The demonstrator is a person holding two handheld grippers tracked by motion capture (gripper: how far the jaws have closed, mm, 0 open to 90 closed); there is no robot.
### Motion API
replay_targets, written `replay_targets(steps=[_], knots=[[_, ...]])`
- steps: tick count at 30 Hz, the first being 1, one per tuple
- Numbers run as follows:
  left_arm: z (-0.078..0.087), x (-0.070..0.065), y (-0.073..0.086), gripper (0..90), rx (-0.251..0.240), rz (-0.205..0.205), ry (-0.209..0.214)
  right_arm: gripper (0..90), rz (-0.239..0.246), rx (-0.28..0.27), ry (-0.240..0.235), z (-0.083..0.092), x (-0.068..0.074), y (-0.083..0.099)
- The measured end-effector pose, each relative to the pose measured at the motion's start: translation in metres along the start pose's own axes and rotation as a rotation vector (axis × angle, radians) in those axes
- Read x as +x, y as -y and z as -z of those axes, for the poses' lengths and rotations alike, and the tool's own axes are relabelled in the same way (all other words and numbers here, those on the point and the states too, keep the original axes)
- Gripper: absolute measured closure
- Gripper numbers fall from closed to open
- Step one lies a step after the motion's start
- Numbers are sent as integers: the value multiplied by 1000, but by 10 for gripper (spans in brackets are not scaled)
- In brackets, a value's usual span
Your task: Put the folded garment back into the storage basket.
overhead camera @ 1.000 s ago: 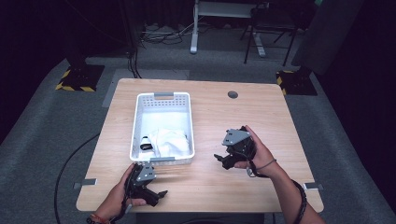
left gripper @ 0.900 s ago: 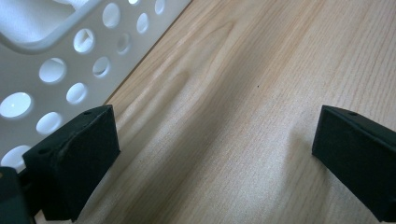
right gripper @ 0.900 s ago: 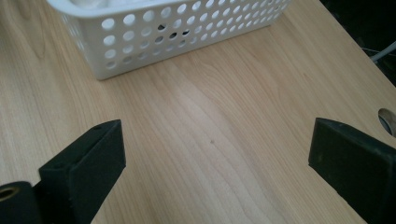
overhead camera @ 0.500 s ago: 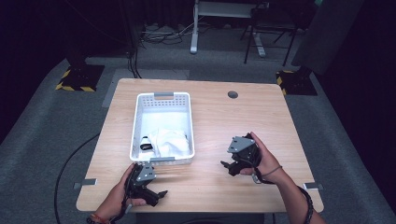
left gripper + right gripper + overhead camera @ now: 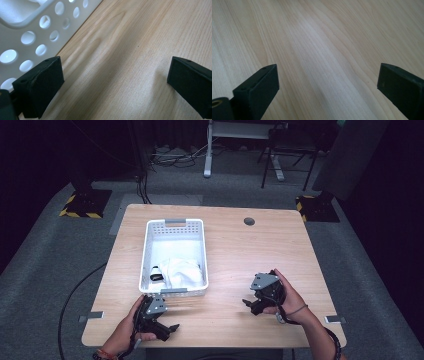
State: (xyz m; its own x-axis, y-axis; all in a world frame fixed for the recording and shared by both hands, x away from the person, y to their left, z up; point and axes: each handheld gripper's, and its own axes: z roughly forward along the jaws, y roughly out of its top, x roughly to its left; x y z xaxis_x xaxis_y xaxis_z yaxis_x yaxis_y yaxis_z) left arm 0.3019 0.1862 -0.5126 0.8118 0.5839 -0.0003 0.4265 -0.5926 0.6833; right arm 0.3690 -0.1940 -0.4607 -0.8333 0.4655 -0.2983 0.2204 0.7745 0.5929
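Since a second ago the right gripper (image 5: 256,304) has drawn back toward the near edge of the table (image 5: 230,245), well to the right of the white basket (image 5: 148,251); its jaws stand wide apart over bare wood. Just below the basket's near wall, the left gripper (image 5: 167,329) has not moved, its jaws also spread and empty. White cloth (image 5: 181,271) lies inside the basket.
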Motion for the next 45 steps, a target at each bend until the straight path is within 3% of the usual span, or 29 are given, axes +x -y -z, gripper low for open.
replay_targets(steps=[6,11,18,22,45], knots=[[0,0,0,6,0,0,1,42,-42,12,-6,5,0,16],[0,0,0,6,0,-1,0,42,-78,27,28,7,-3,30],[0,0,0,6,0,0,0,42,-132,22,36,10,-3,50],[0,0,0,6,0,0,0,41,-133,32,34,12,-2,58],[0,0,0,6,0,0,1,42,-249,-46,12,28,0,100]])
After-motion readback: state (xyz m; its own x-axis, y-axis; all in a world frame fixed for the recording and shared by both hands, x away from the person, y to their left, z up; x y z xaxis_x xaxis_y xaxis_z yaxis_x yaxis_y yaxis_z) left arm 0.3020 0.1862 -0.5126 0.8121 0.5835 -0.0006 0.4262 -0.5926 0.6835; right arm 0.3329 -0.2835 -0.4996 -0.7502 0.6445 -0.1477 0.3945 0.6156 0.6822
